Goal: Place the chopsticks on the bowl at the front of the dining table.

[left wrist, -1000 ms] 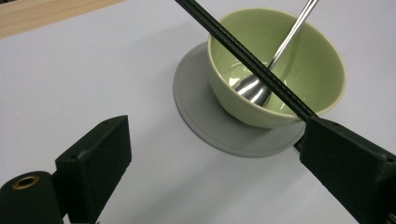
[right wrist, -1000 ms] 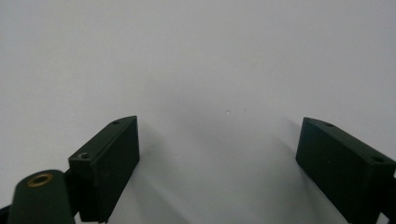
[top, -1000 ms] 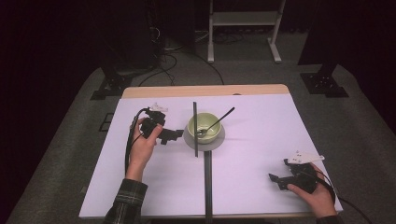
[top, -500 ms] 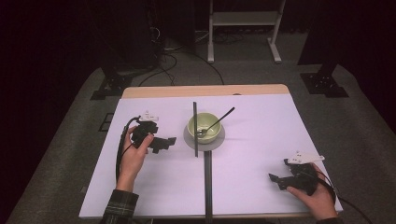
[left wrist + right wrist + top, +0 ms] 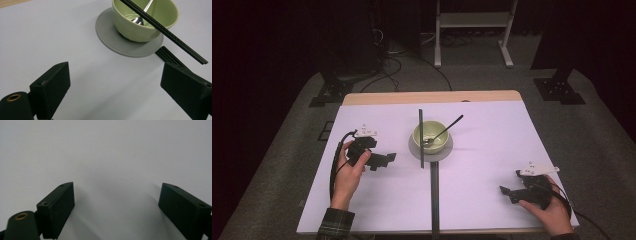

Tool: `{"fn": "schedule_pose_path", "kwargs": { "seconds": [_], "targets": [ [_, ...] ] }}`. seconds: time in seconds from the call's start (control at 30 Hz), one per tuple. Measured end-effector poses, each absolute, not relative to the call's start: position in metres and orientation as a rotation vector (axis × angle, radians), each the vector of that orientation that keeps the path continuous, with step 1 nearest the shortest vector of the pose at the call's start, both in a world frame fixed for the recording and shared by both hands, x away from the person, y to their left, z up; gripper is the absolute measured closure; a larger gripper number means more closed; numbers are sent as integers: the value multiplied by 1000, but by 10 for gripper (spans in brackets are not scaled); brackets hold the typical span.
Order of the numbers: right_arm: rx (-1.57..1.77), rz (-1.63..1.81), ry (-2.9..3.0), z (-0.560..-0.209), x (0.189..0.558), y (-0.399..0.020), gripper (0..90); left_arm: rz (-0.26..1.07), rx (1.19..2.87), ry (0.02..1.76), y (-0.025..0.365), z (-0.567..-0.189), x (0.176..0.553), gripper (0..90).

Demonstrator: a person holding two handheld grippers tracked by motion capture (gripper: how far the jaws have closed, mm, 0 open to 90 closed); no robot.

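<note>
Broadly, one white table [image 5: 492,150] took up most of the high view, a strip of bare wood showing along its far edge and dark floor all round it. Two long black chopsticks lay near its middle line: one chopstick [image 5: 421,137] ran past the left side of the bowl, its far part propped on the rim in the left gripper view, and the other chopstick [image 5: 434,200] lay flat and reached from the coaster to the near edge. One grey round coaster [image 5: 447,150] sat just beyond the table's centre, and one pale green bowl [image 5: 431,136] stood upright on it. One metal spoon [image 5: 444,132] rested in the bowl, its handle leaning out over the far right rim.

The left gripper [image 5: 384,159] hung over the left half of the table, pointed at the bowl and well apart from it; its jaws stood wide apart and gripped nothing. The right gripper [image 5: 507,191] sat low near the table's near right corner, jaws likewise spread wide with bare white surface between them.

Open table lay between the left gripper and the coaster, and the whole right half beyond the right gripper was bare.
</note>
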State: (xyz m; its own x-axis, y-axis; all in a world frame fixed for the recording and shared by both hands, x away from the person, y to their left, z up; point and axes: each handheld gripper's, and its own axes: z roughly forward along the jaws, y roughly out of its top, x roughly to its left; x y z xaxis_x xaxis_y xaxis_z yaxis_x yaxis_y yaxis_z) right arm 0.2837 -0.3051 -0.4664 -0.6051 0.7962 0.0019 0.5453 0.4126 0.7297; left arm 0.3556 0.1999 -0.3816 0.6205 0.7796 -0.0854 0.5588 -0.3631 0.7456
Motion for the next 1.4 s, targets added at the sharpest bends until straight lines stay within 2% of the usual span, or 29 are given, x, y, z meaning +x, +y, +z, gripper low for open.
{"fn": "schedule_pose_path", "kwargs": {
  "seconds": [1.4],
  "targets": [
    [1154,1009,2327,-466,284,-305,121,428,2055,1009,226,-401,302,80]
  ]
}}
